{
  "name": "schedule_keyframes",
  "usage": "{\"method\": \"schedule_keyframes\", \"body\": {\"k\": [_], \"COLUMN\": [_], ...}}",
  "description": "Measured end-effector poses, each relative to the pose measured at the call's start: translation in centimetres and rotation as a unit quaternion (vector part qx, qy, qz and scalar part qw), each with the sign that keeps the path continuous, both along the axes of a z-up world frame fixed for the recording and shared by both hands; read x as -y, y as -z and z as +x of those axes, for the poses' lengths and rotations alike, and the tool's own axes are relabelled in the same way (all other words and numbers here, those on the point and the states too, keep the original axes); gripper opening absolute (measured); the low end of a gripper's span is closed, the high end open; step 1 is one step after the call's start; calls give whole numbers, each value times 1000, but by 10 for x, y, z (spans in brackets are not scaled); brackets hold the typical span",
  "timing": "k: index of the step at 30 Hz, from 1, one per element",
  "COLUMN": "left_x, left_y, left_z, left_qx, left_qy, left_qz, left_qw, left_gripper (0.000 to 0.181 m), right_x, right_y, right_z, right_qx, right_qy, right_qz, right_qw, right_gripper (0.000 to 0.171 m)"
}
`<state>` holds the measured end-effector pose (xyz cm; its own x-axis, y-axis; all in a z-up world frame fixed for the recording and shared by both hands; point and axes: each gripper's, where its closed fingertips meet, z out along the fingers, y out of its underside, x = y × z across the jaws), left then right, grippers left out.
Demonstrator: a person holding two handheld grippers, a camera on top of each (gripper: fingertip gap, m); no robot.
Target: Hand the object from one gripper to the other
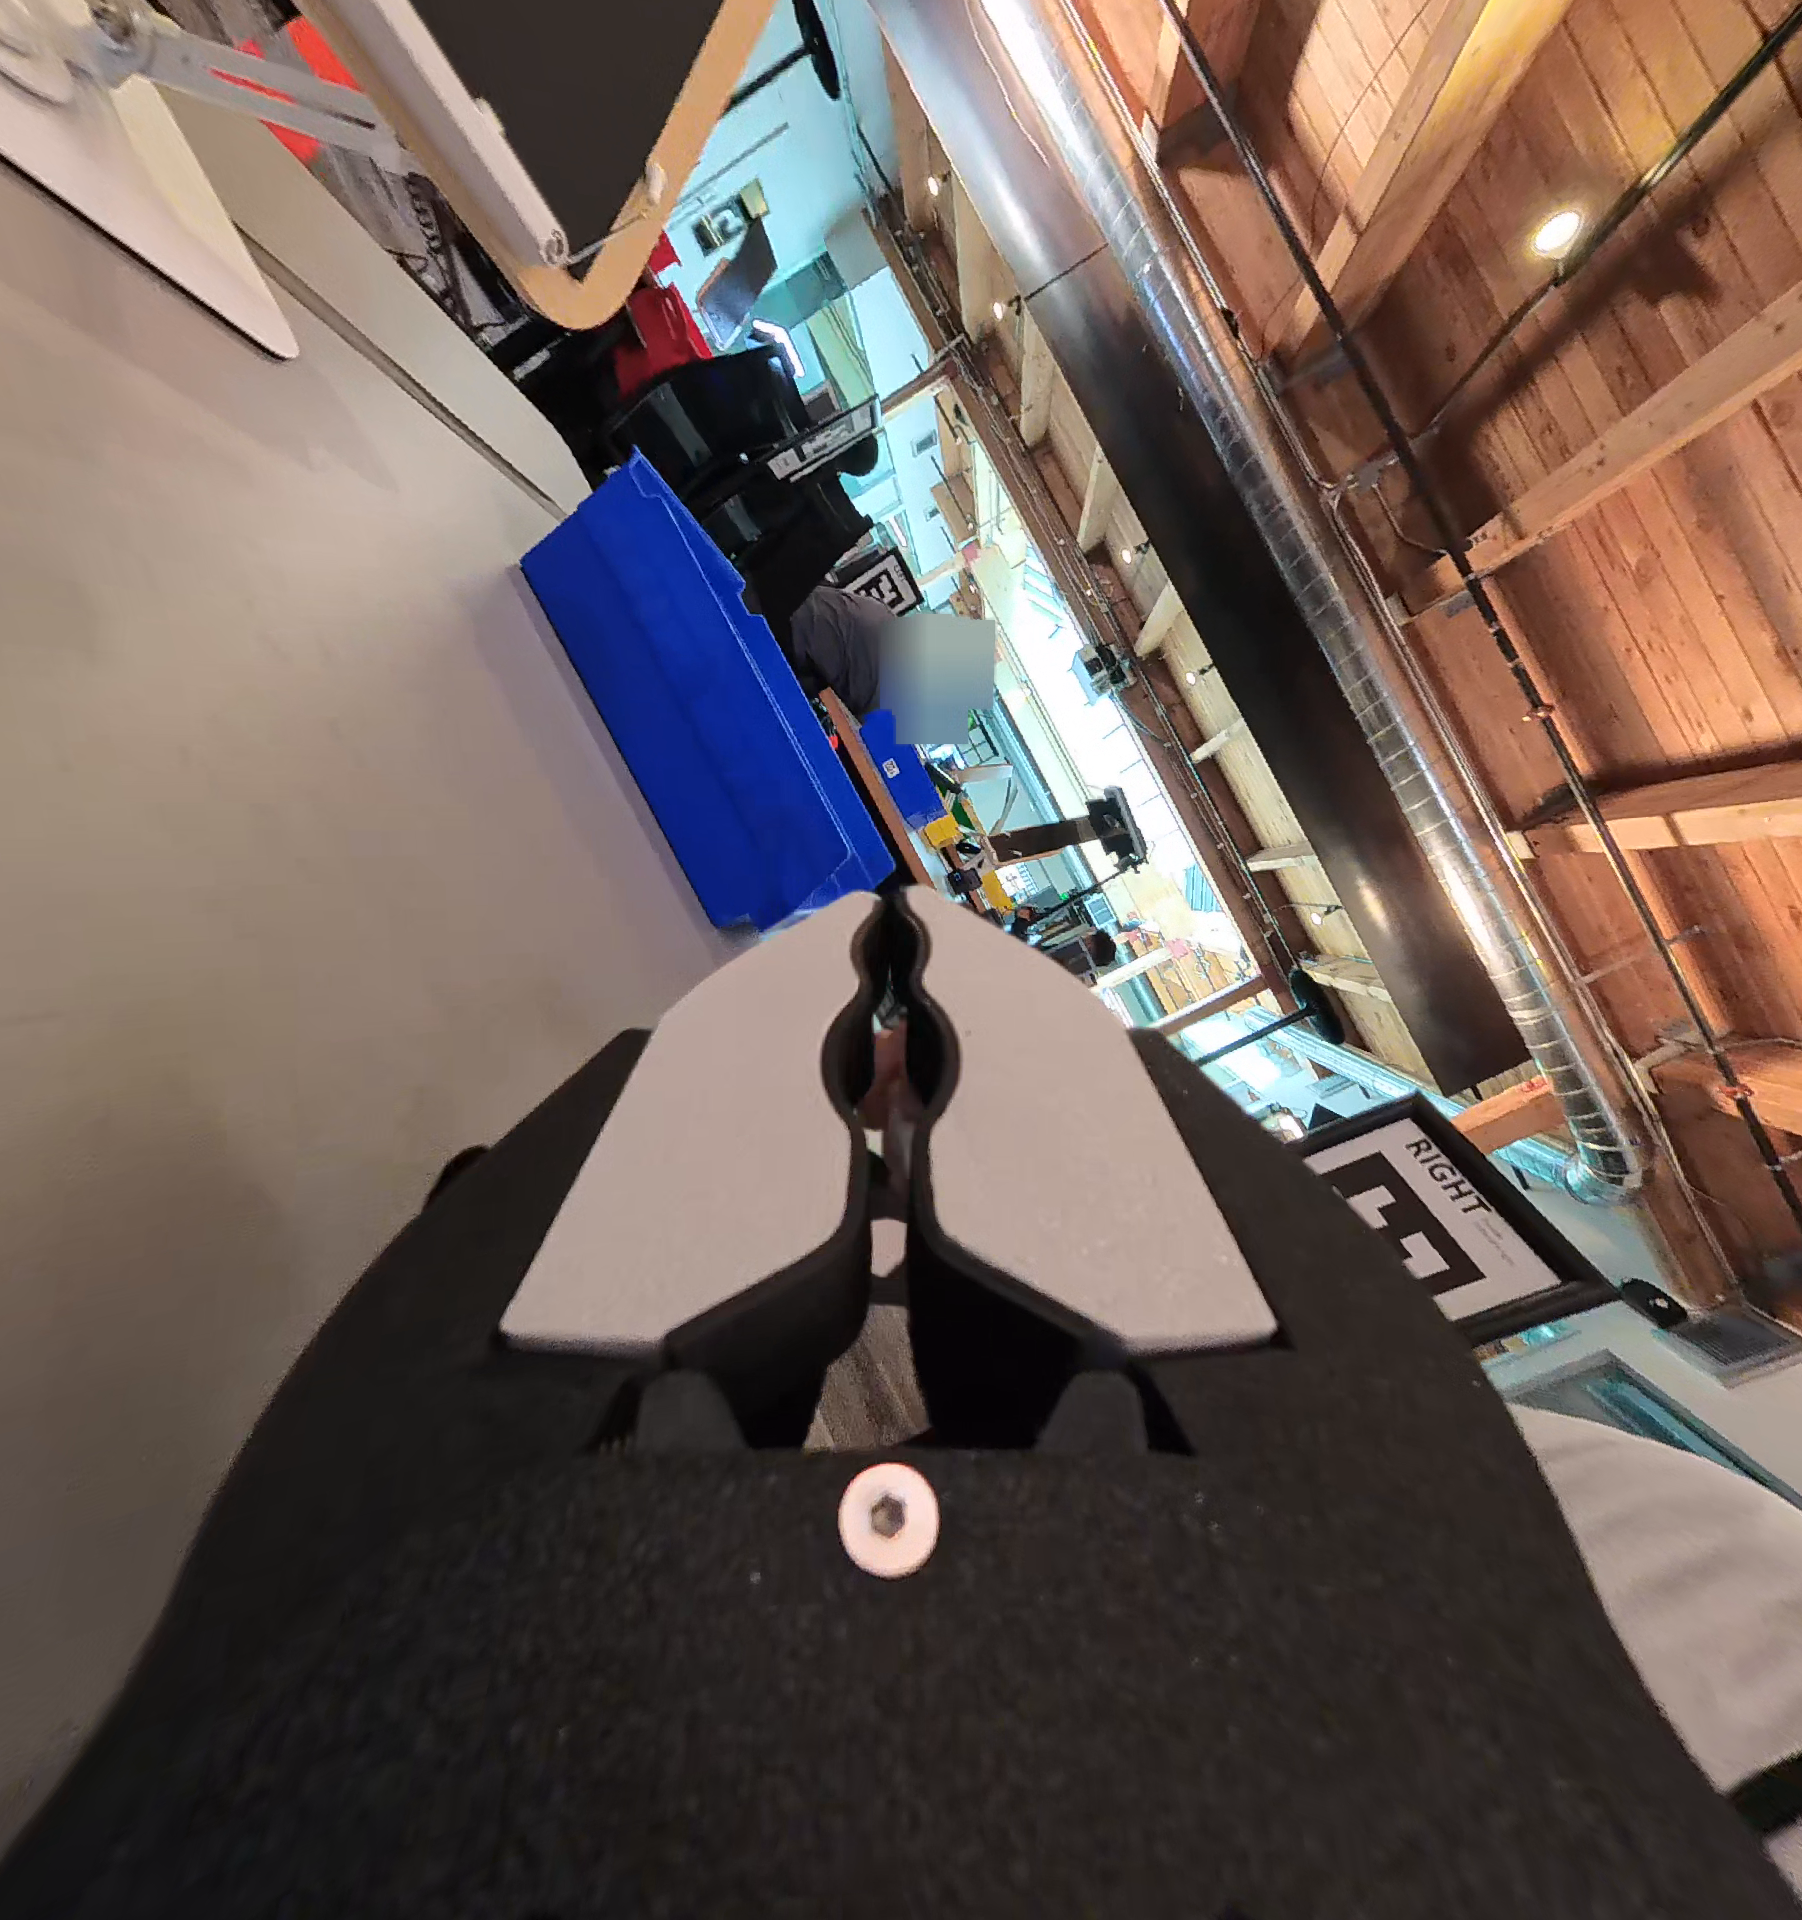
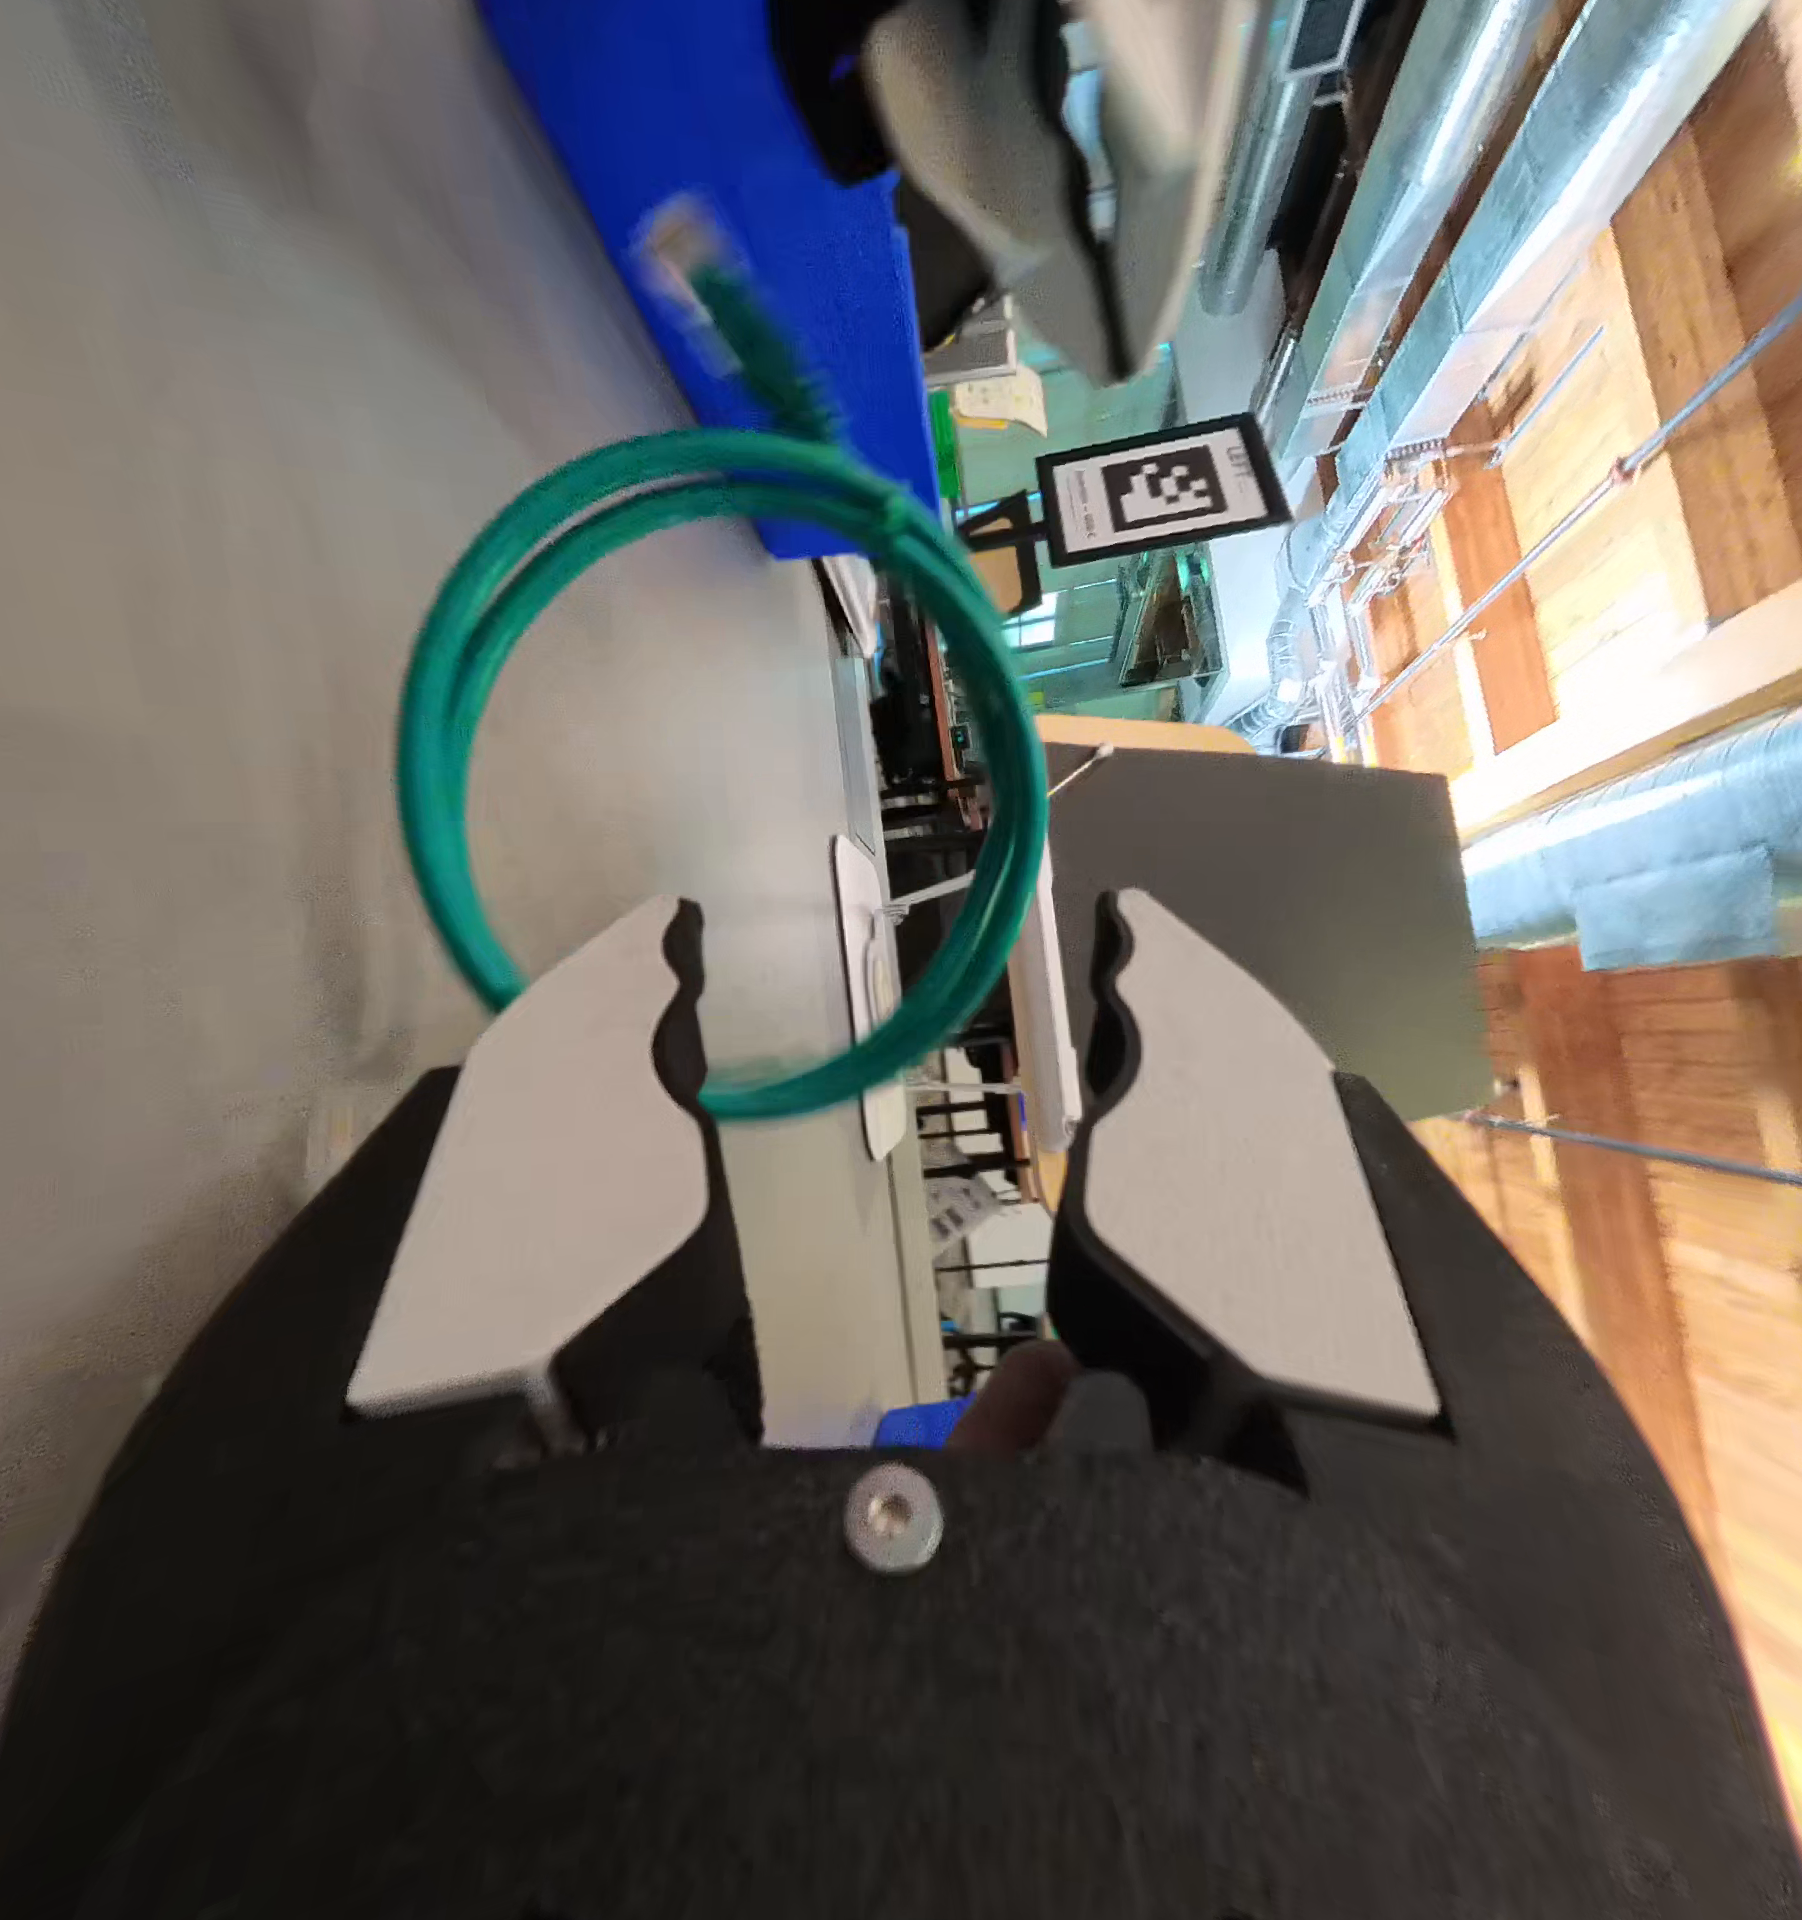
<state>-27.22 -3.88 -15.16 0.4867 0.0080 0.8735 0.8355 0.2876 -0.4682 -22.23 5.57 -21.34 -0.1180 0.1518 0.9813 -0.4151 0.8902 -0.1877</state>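
Both grippers same build. Left gripper (image 1: 892, 920): matte black textured body, two fingers (image 1: 731, 1164) faced with flat light-grey plates, inner edges black and wavy with scalloped notches. One pale round screw (image 1: 889, 1520) with hex socket, centred near the camera. Right gripper (image 2: 897, 914): identical black body, grey-plated fingers (image 2: 554, 1153), silver hex screw (image 2: 893, 1529). Each carries a black-framed white tag with a square black-and-white marker: right's (image 1: 1437, 1216), left's (image 2: 1162, 488). White sleeve (image 1: 1686, 1621) with a dark band, near right.
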Motion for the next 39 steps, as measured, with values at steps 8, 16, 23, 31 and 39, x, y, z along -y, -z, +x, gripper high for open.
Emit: {"method": "schedule_keyframes", "body": {"k": [8,16,23,31,39], "left_x": [-15,-17,-9,-9,-9], "left_y": [11,52,80,84,86], "left_z": [15,45,63,64,66], "left_qx": [-22,-128,-215,-255,-244], "left_qy": [40,48,20,18,27], "left_qz": [-44,-202,-318,-353,-352], "left_qw": [998,970,923,900,903], "left_gripper": [0,12,23,25,25], "right_x": [-12,-15,-15,-35,-223], "right_y": [19,49,87,55,-129], "right_z": [-15,-36,-64,-76,-95], "right_qx": [147,569,534,466,248], "right_qy": [8,61,130,165,351], "right_qz": [-79,-250,-92,-143,-244], "right_qw": [986,781,830,857,870], "right_gripper": [43,45,19,6,6]}}
